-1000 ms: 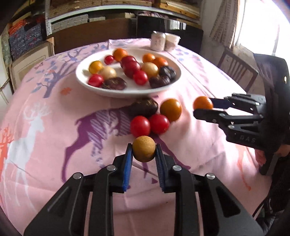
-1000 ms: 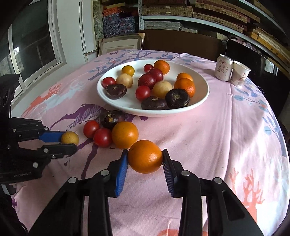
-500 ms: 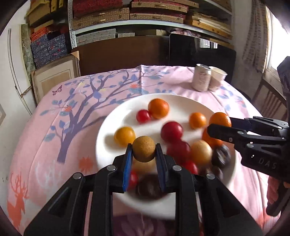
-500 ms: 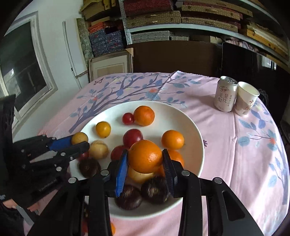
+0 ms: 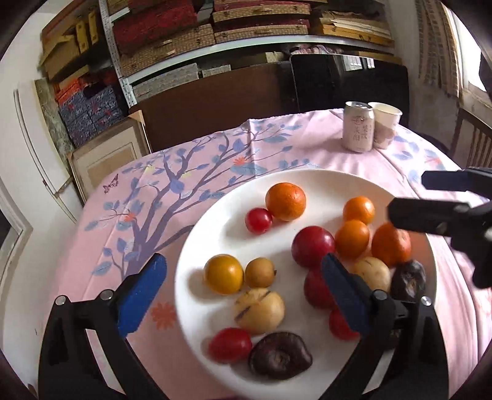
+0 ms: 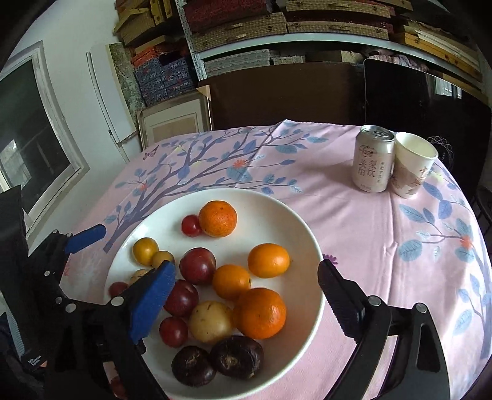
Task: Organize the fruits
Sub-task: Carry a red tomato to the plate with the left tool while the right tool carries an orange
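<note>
The fruits are nearly all round, so no long axis can be told for them; only the dark wrinkled fruit [image 5: 279, 354] lies with its longer side across the left view, close below the left gripper [image 5: 243, 295]. The left gripper has its fingers wide apart and holds nothing; between and just under its blue pads [image 5: 140, 295] lies the small tan fruit [image 5: 259, 272], touching a yellow fruit [image 5: 224, 274] on its left, both on the white plate [image 5: 196, 252]. The right gripper [image 6: 246, 301] is also spread wide and empty, and the large orange [image 6: 259, 312] rests on the plate below it, against a pale yellow fruit [image 6: 210, 321]. Half a second ago each gripper was clamped on its fruit above the plate; now both fruits are released and lie among the others. One second ago both fruits were on the cloth in front of the plate. The plate stands on a pink tablecloth [image 6: 369, 230] printed with a tree and blue leaves. Far ahead of the right gripper, to its right, a can [image 6: 373, 158] and a paper cup [image 6: 412, 164] stand touching. Behind the table are shelves with stacked boxes [image 6: 233, 27].
</note>
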`<control>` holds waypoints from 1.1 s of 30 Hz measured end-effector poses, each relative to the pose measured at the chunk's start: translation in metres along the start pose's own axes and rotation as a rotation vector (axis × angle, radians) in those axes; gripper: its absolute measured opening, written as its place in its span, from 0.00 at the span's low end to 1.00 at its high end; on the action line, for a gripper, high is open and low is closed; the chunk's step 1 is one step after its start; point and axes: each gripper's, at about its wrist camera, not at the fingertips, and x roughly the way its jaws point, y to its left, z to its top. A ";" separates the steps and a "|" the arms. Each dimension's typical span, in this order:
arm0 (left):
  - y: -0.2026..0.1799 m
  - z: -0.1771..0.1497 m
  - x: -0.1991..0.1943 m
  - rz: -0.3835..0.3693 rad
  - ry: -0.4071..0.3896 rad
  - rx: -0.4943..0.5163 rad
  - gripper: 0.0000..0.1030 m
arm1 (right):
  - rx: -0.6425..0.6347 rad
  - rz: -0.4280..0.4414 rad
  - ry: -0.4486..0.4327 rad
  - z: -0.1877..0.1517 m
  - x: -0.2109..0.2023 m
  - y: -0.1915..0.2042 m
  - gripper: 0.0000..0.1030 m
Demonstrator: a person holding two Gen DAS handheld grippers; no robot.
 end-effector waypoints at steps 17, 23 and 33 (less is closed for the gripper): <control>-0.033 -0.136 -0.126 -0.096 0.020 0.182 0.96 | -0.327 0.037 0.136 -0.117 -0.051 0.073 0.95; -0.033 -0.135 -0.099 -0.090 0.076 0.247 0.96 | -0.315 0.029 0.151 -0.124 -0.021 0.075 0.95; -0.008 -0.130 -0.056 -0.377 0.158 0.084 0.74 | -0.292 0.000 0.080 -0.122 -0.014 0.068 0.95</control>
